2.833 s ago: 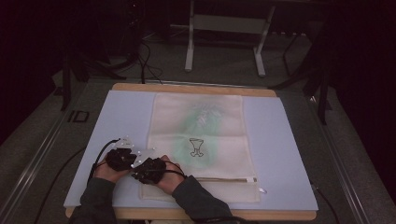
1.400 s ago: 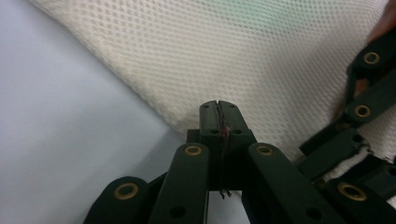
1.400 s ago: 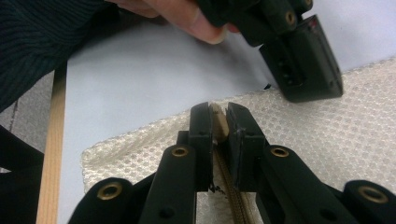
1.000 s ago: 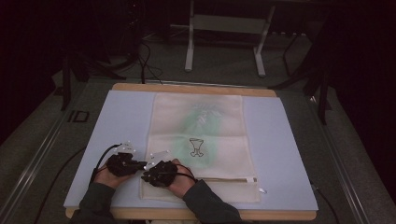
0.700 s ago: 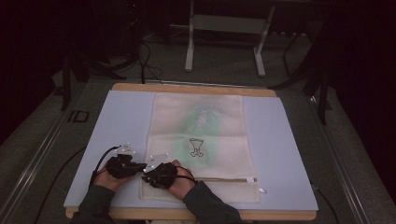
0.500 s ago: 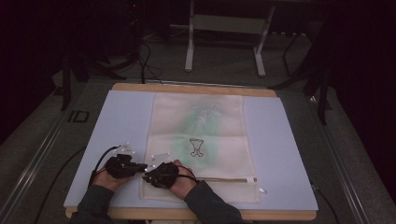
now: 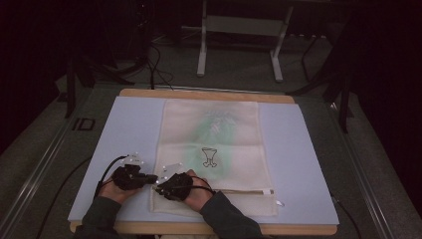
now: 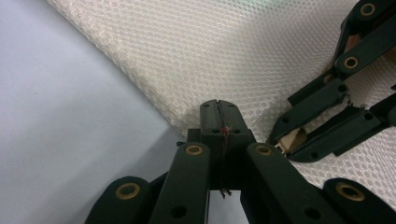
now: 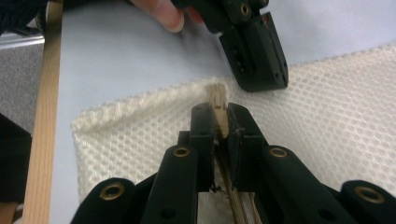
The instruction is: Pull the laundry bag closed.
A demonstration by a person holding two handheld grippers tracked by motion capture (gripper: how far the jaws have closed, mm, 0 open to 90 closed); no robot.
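Observation:
A white mesh bag (image 7: pixel 214 144) with a goblet print (image 7: pixel 209 157) lies flat on the blue mat (image 7: pixel 124 129). Its zipper (image 7: pixel 239 190) runs along the near end. Both grippers meet at the bag's near left corner. My left gripper (image 7: pixel 153 178) (image 8: pixel 218 106) is shut, its jaws pinching the bag's left edge (image 8: pixel 187 121). My right gripper (image 7: pixel 158 187) (image 9: pixel 217 109) is shut on the beige end of the zipper tape (image 9: pixel 216 93). The right gripper's tips (image 8: pixel 280 139) lie just beside the left one's. The left gripper (image 9: pixel 261 81) rests on the mesh close ahead of the right jaws.
The mat covers a wooden table (image 7: pixel 199 93) whose near edge (image 9: pixel 44 116) lies close to the bag's corner. The zipper pull (image 7: pixel 268 191) sits at the bag's right end. A metal stand (image 7: pixel 239 30) and cables (image 7: pixel 154 69) are on the floor behind.
Since the earliest frame both hands have drawn a little toward the near edge and settled lower on the bag's corner. Over the last second nothing has visibly moved.

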